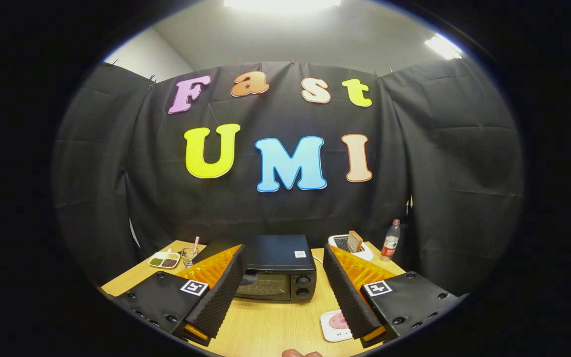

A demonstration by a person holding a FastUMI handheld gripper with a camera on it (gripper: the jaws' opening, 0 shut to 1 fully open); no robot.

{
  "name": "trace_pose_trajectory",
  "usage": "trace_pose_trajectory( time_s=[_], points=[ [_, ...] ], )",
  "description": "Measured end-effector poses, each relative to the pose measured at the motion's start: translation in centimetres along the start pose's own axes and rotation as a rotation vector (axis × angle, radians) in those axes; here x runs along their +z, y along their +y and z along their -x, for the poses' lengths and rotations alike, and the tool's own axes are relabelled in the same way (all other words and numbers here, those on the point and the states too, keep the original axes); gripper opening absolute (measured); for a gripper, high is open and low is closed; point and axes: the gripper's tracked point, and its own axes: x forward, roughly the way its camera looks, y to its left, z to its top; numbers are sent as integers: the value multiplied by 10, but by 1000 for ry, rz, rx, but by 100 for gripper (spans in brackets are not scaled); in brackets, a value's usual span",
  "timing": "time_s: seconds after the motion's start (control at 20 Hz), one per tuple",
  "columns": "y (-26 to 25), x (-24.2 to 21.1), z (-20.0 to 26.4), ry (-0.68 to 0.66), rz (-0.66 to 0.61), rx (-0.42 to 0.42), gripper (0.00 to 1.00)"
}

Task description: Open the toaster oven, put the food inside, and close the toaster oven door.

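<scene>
Right, nearest first: the gripper (281, 270) has its fingers spread wide apart, nothing between them, held above the light wooden table (270, 327). Just inside the right finger sits a small white square plate with a pink piece of food (337, 324) on it, flat on the table. Just ahead of the fingers, centred between them, is the black boxy toaster oven (278, 270), door closed, glass front and two knobs facing the gripper, long axis running left to right across the table. Handle looks to sit along the door's top edge, partly hidden by the left finger. Beyond the right finger: a white pop-up toaster with a brown bread slice (351, 244) and a clear plastic bottle (390, 241). Beyond the left finger: a small divided white dish (165, 259) of dark bits.

Risks, as judgement: task not started. Pulling the door with a poor hold on the handle could slip off or drag the light oven forward. Fingers sweeping low could knock the plate.
</scene>
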Motion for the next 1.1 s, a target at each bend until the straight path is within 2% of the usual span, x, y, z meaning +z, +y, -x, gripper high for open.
trace_pose_trajectory(
  time_s=[0.3, 0.7, 1.1],
  points=[
    [12, -8, -15, 10, 22, 10, 98],
    [11, -25, -54, 59, 37, -19, 98],
    [57, -46, -105, 102, 35, 3, 98]
  ],
)
